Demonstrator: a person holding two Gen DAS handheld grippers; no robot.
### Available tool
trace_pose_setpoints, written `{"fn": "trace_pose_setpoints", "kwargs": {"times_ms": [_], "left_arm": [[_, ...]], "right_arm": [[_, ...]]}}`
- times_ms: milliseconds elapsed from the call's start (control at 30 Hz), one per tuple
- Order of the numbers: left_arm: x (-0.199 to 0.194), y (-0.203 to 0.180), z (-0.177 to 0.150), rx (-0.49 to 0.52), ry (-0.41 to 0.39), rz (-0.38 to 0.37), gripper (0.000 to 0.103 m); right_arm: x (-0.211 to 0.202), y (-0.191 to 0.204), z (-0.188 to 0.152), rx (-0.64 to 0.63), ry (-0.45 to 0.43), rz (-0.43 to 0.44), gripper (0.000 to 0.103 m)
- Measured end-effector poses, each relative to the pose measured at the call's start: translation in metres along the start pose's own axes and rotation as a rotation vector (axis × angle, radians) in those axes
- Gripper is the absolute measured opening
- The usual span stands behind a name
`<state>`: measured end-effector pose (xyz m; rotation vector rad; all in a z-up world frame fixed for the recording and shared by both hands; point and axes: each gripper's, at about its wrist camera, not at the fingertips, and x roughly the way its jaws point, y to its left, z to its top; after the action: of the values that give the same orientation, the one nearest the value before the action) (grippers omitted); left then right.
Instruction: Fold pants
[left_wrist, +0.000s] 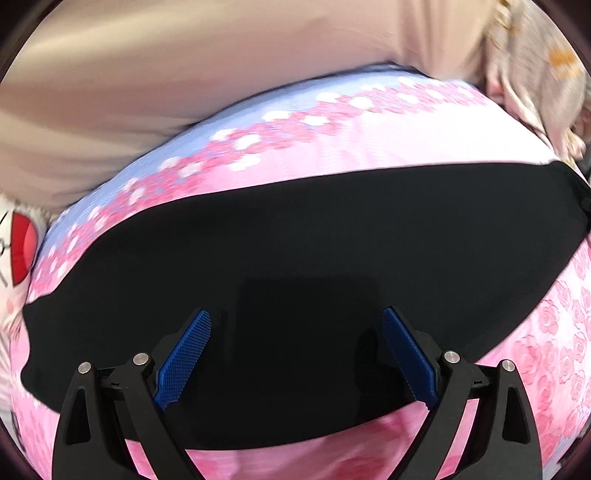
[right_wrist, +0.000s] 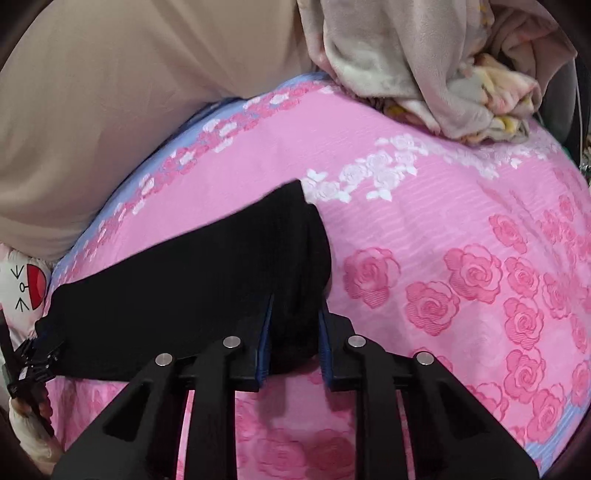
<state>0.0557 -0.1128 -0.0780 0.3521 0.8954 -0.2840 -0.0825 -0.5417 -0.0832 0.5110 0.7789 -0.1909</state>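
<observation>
Pants (right_wrist: 192, 280): black, lying flat across a bed covered by a pink rose-print sheet (right_wrist: 461, 229), spread out for folding
Right gripper (right_wrist: 295, 332): jaws sitting close together, pinching a bunched edge at the pants' near right end, probably to lift and carry it over
Left gripper (left_wrist: 295, 354): jaws standing wide apart, hovering over the black cloth, holding nothing
Background: a rumpled beige blanket (right_wrist: 424, 66) is lying at the bed's far end, clear of the work
</observation>
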Motion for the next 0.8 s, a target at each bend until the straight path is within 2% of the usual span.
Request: {"fn": "trace_pose_setpoints", "kwargs": {"times_ms": [67,167,333,367,600,733,800], "left_arm": [[-0.003,0.025,-0.003,-0.041,-0.013,0.02,0.092],[-0.006,0.058,-0.007,-0.103,-0.028,0.034,0.092],[-0.013,0.113,-0.02,-0.204,-0.058,0.03,0.092],[-0.014,0.122,-0.022,-0.214,-0.063,0.03,0.092],[-0.023,0.189,-0.04,-0.256,-0.091,0.083,0.092],[-0.019,0.218,-0.054,-0.289,-0.085,0.123,0.092],[-0.017,0.228,-0.061,-0.307,-0.084,0.116,0.092]], "right_arm": [[-0.014,0.025,0.007,-0.019,-0.038,0.046,0.019],[-0.028,0.097,0.017,-0.137,-0.074,0.091,0.019],[-0.008,0.216,0.012,-0.306,-0.035,0.208,0.019],[0.003,0.249,0.004,-0.358,-0.012,0.241,0.018],[0.072,0.39,-0.055,-0.593,0.14,0.322,0.018],[0.103,0.437,-0.097,-0.708,0.214,0.303,0.018],[0.118,0.45,-0.118,-0.753,0.25,0.279,0.019]]}}
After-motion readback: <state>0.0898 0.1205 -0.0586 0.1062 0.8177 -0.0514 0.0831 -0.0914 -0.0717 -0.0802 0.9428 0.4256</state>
